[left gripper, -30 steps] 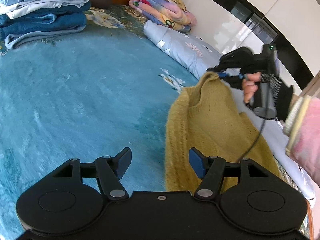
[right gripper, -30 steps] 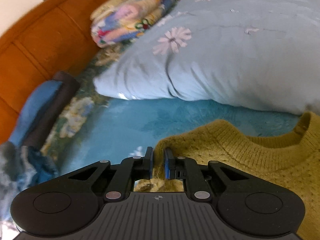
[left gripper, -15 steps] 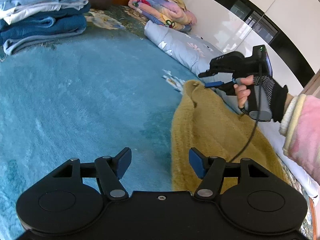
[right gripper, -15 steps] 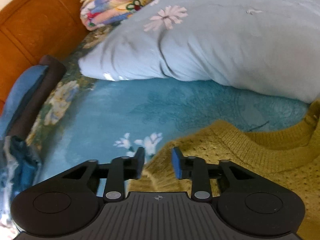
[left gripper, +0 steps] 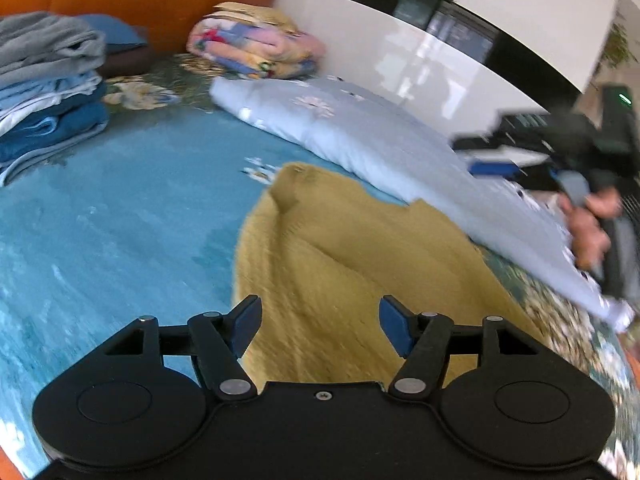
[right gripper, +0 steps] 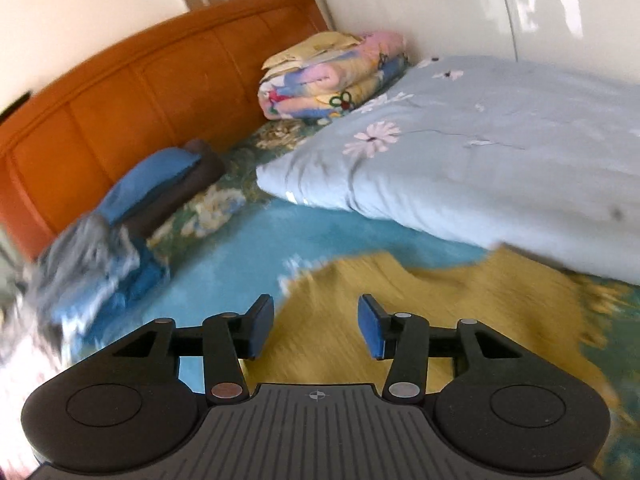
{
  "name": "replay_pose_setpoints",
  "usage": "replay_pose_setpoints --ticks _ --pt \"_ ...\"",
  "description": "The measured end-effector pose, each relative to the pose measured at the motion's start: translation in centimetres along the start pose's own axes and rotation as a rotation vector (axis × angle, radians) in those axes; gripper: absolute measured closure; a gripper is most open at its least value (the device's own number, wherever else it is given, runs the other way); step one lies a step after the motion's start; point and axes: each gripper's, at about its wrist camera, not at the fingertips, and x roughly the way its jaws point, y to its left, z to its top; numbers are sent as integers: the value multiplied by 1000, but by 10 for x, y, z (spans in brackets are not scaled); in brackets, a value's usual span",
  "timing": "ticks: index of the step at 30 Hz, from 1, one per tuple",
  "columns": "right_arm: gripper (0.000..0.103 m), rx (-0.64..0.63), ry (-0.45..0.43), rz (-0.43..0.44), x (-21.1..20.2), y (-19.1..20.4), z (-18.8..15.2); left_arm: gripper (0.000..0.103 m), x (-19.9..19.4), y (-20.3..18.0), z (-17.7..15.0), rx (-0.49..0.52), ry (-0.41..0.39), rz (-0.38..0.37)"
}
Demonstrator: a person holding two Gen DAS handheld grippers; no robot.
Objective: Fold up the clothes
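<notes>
A mustard knitted sweater point(left gripper: 360, 248) lies flat on the blue plush blanket point(left gripper: 120, 220), its upper edge near the pale duvet. My left gripper point(left gripper: 320, 326) hovers above the sweater's near end, open, with nothing between its blue pads. In the right wrist view the same sweater point(right gripper: 440, 312) spreads below my right gripper point(right gripper: 316, 326). Its jaws are opening and hold nothing. From the left wrist view the right gripper point(left gripper: 480, 156) shows blurred at the far right, in a person's hand point(left gripper: 588, 220), clear of the sweater.
A stack of folded clothes point(left gripper: 48, 112) sits at the left by the orange headboard point(right gripper: 140, 92). A pale blue flowered duvet point(right gripper: 480, 160) runs along the right side. A colourful folded quilt point(right gripper: 328, 80) lies at the head of the bed.
My right gripper let go of the sweater's corner, opened and drew back and up to the right. The sweater dropped flat. My left gripper also rose and pulled back.
</notes>
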Motion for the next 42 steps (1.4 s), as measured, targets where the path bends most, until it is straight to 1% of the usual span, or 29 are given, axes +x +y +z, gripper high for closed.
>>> replay_pose_setpoints --ticks 3,5,7,9,12,14,17,22,25,27,29,35,39,42 --pt "56 1 27 -89 -41 -28 -50 40 -5 -14 -13 39 24 -20" --pt "56 19 47 -157 -64 -45 -87 39 -7 -20 -19 66 32 -27" --pt "55 55 59 -208 -86 -57 -119 39 -8 -24 -26 81 42 -34" --pt "50 77 69 -265 -108 -69 -148 39 -8 -27 -32 92 56 -40" --pt "47 89 90 -351 -133 -78 -184 38 -8 -29 -41 110 79 -46" --pt "47 126 122 -363 -142 -86 -205 37 -8 -31 -48 122 94 -46" --pt "47 155 145 -391 -147 -91 -229 37 -11 -30 -56 132 106 -41" --pt "47 135 152 -417 -141 -92 -242 37 -19 -32 -62 136 103 -34" --pt "47 126 191 -426 -134 -92 -249 35 -25 -31 -62 133 93 -29" --pt "47 108 197 -424 -132 -90 -253 35 -29 -29 -62 129 86 -23" --pt "47 99 179 -422 -135 -88 -256 35 -31 -28 -63 125 83 -18" --pt "48 175 22 -450 -137 -96 -253 35 -33 -30 -69 137 97 -24" --pt "48 263 -104 -424 -144 -103 -243 34 -35 -31 -76 167 106 -43" --pt "47 291 -142 -416 -146 -110 -236 34 -33 -34 -83 204 127 -45"
